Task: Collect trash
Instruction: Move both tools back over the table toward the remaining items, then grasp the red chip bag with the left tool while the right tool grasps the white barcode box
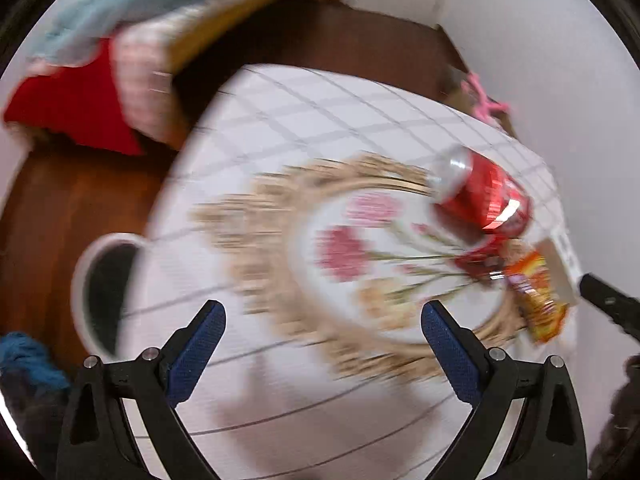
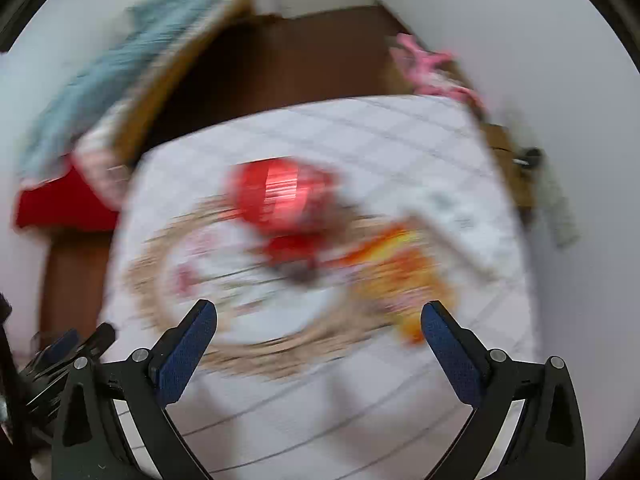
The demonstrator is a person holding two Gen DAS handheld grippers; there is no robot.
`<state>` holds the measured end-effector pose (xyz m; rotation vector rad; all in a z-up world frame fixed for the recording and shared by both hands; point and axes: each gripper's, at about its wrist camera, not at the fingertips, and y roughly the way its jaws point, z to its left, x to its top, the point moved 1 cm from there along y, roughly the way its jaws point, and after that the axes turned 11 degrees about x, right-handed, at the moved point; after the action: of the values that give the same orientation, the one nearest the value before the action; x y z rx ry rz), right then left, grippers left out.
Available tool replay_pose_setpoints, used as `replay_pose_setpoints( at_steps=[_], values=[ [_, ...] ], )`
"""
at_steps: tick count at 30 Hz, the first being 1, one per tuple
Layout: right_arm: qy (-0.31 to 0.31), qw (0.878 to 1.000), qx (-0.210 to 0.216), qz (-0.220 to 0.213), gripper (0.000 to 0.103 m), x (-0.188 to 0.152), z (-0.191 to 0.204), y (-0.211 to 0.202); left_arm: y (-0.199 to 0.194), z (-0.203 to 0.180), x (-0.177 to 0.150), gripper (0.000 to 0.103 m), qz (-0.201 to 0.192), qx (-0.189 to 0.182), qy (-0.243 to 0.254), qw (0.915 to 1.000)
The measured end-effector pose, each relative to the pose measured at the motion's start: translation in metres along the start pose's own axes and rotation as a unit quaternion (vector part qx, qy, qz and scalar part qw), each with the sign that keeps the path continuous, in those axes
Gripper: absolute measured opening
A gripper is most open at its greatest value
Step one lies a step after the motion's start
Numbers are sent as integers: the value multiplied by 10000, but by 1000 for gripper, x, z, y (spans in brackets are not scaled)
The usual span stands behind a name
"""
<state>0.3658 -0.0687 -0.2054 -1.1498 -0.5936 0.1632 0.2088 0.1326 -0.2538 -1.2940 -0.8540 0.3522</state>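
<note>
A red drink can [image 1: 482, 196] lies on its side on a white tablecloth [image 1: 304, 112] with a flower pattern. Beside it are a small red wrapper [image 1: 478, 258], an orange snack wrapper [image 1: 536, 296] and a white box [image 1: 562, 268]. My left gripper [image 1: 323, 318] is open above the cloth, to the left of the trash and holding nothing. In the blurred right wrist view, the can [image 2: 280, 192] is ahead of my open right gripper [image 2: 319, 318], and the orange wrapper [image 2: 404, 276] sits near its right finger.
A white bin [image 1: 86, 292] with a dark inside stands at the table's left edge on the brown floor. Folded cloths in red [image 1: 76, 108] and light blue [image 1: 132, 4] lie at the far left. A pink item [image 2: 424, 64] rests by the wall. The other gripper's black tip [image 1: 608, 304] shows at right.
</note>
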Motion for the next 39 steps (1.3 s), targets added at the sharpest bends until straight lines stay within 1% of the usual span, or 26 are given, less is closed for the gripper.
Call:
replay_pose_setpoints(
  at_steps=[1, 2, 5, 6, 8, 10, 13, 14, 15, 16, 17, 18, 19, 20, 21, 22, 24, 26, 28, 29, 32, 39],
  values=[
    [84, 9998, -163, 115, 103, 10, -23, 8, 6, -14, 3, 100, 63, -121, 36, 9999],
    [141, 9995, -193, 221, 103, 17, -38, 15, 10, -27, 5, 99, 113, -206, 85, 9997],
    [158, 9983, -347, 448, 103, 32, -69, 30, 19, -63, 12, 99, 147, -511, 288, 9982],
    [117, 9980, -391, 486, 103, 34, -73, 34, 22, -77, 14, 99, 122, -586, 372, 9975],
    [-19, 9972, -480, 568, 103, 42, -83, 44, 23, -90, 16, 99, 113, -720, 490, 9961],
    [-123, 9964, -510, 670, 103, 47, -85, 53, 25, -101, 19, 97, 121, -746, 600, 9953],
    [-255, 9950, -570, 784, 103, 49, -84, 64, 29, -116, 20, 84, 143, -711, 790, 9942],
    [-312, 9945, -592, 810, 103, 50, -85, 69, 31, -121, 21, 74, 169, -691, 849, 9938],
    [-320, 9943, -601, 821, 103, 51, -86, 73, 33, -126, 21, 61, 196, -641, 935, 9934],
    [-315, 9942, -611, 833, 103, 52, -89, 77, 35, -129, 20, 53, 203, -628, 986, 9929],
    [-305, 9942, -599, 838, 102, 51, -89, 77, 36, -133, 20, 42, 208, -578, 1057, 9925],
    [-285, 9945, -579, 823, 96, 50, -91, 78, 35, -133, 20, 35, 170, -525, 1107, 9923],
    [-279, 9945, -595, 813, 84, 50, -92, 79, 37, -135, 21, 31, 123, -498, 1145, 9921],
    [-275, 9944, -617, 815, 77, 49, -93, 79, 35, -135, 20, 25, 80, -464, 1189, 9918],
    [-239, 9946, -595, 819, 71, 47, -94, 79, 33, -137, 19, 23, 12, -416, 1244, 9914],
    [-141, 9952, -524, 815, 69, 46, -96, 76, 31, -137, 18, 22, -47, -400, 1283, 9909],
    [124, 9959, -247, 865, 68, 42, -100, 72, 28, -136, 17, 20, -181, -296, 1365, 9900],
    [199, 9954, -16, 936, 68, 42, -99, 71, 27, -135, 17, 18, -258, -246, 1394, 9896],
    [28, 9954, -59, 952, 68, 43, -96, 72, 26, -129, 19, 17, -321, -178, 1413, 9893],
    [-76, 9950, -198, 980, 68, 44, -94, 75, 25, -129, 19, 16, -346, -142, 1428, 9890],
    [-130, 9946, -272, 991, 68, 44, -94, 82, 21, -128, 17, 13, -397, -71, 1450, 9886],
    [-171, 9977, -239, 603, 57, 34, -89, 66, 6, -118, 14, 10, -649, 31, 1472, 9870]
  ],
)
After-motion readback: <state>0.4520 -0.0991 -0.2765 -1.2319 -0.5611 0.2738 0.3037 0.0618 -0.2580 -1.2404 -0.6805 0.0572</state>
